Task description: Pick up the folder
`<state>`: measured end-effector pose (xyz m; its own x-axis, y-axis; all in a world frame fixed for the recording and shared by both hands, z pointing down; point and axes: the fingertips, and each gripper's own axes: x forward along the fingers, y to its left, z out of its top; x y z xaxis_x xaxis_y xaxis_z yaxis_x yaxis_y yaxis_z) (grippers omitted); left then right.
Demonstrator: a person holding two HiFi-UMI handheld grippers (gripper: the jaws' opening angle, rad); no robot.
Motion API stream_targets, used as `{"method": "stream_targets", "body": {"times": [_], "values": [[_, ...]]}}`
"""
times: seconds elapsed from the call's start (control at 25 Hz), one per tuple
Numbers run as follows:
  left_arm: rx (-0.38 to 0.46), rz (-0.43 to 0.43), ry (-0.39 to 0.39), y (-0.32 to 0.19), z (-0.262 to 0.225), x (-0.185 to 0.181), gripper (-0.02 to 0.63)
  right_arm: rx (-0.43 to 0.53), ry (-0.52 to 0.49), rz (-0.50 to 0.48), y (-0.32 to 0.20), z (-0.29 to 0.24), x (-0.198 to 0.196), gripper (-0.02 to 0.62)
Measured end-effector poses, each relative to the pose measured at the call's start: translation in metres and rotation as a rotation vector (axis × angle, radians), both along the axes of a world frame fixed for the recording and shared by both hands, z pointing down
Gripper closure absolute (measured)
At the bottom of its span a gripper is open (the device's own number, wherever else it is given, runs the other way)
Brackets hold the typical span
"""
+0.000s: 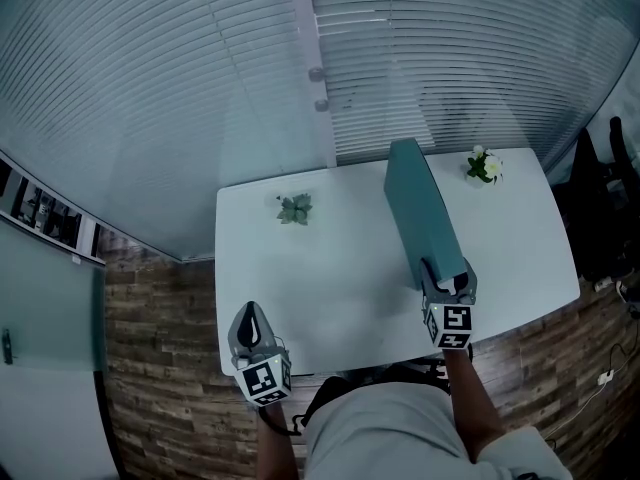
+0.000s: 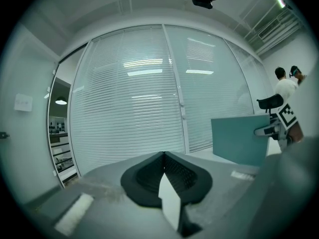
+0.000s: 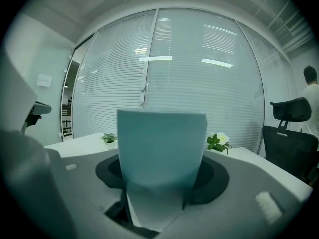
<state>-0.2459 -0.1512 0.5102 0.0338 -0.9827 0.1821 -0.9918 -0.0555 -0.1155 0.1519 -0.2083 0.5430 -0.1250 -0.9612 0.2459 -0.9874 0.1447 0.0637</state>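
The white table (image 1: pixel 330 298) carries everything. The teal folder (image 1: pixel 415 208) is held on edge over its right half, clamped at the near end by the right gripper (image 1: pixel 447 280). The left gripper (image 1: pixel 250 320), jaws pressed together on nothing, is held at the front-left corner. Near the back edge are set 2 plants: a green plant (image 1: pixel 295 208) and a flowering plant (image 1: pixel 484 166).

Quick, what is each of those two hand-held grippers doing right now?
Left hand-held gripper: closed, nothing in it.
Right hand-held gripper: closed on the teal folder.
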Motion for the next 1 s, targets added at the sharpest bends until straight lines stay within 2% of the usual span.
{"method": "stream_targets", "body": {"times": [0.52, 1.0], "values": [[0.007, 0.023, 0.003, -0.005, -0.001, 0.004, 0.6, 0.052, -0.081, -0.002, 0.017, -0.034, 0.007, 0.309], [0.021, 0.094, 0.014, 0.0, -0.007, 0.007, 0.6, 0.085, -0.105, -0.008, 0.054, -0.069, -0.006, 0.31]]}}
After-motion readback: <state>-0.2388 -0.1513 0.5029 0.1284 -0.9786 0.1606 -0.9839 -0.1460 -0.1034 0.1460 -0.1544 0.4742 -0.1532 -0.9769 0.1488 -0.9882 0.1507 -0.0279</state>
